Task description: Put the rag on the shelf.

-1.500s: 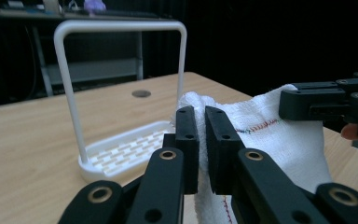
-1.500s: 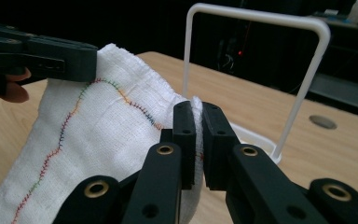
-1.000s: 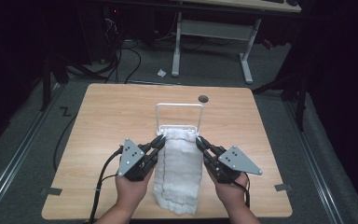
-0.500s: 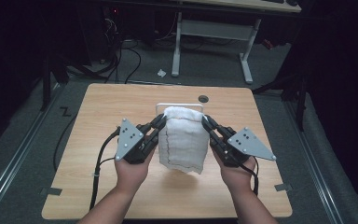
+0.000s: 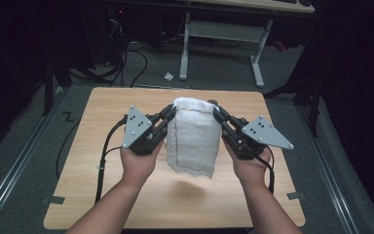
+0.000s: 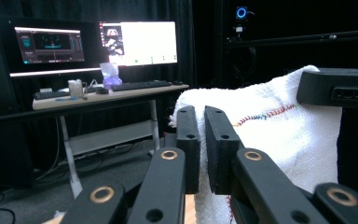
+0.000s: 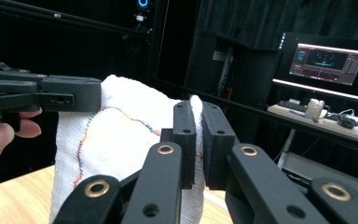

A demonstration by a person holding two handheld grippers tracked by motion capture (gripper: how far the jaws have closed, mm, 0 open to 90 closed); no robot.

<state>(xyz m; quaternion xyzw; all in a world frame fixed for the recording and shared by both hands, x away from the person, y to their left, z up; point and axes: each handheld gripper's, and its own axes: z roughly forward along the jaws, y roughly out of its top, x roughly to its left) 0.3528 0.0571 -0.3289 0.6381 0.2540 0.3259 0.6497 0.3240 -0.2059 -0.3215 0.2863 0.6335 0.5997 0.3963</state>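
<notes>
Above the middle of the desk: a white towel (image 5: 194,136) hangs clear of the wooden top (image 5: 92,195), held up by both grippers at its upper corners.

Left hand: the person's left hand (image 5: 137,163) comes in from the near edge, gripping the left gripper (image 5: 169,111), whose grey three-cornered plate (image 5: 135,125) faces up.

Left gripper: its jaws are pinched nearly together on the towel's upper left corner; in the left gripper view (image 6: 200,140) a fold of white cloth (image 6: 279,126) sits between the pads and spreads off to the right.

Left cable: a black cable (image 5: 104,156) trails from that gripper down toward the near left edge of the desk.

Towel: draped over at the top, bulging and loose below, with a thin red stitched seam down its left side and along the bottom hem; a coloured stitch line runs across it in both gripper views.

Shadow: a soft dark patch (image 5: 190,187) lies on the desk under the towel's lower end.

Right gripper: the right gripper (image 5: 217,113) has its jaws closed tight on the upper right corner; in the right gripper view (image 7: 199,140) a strip of the cloth (image 7: 121,140) is squeezed between the pads.

Right hand: the right hand (image 5: 248,165) holds it from below, near the desk's right side.

Beyond the far edge: a second desk on white legs (image 5: 221,44).
</notes>
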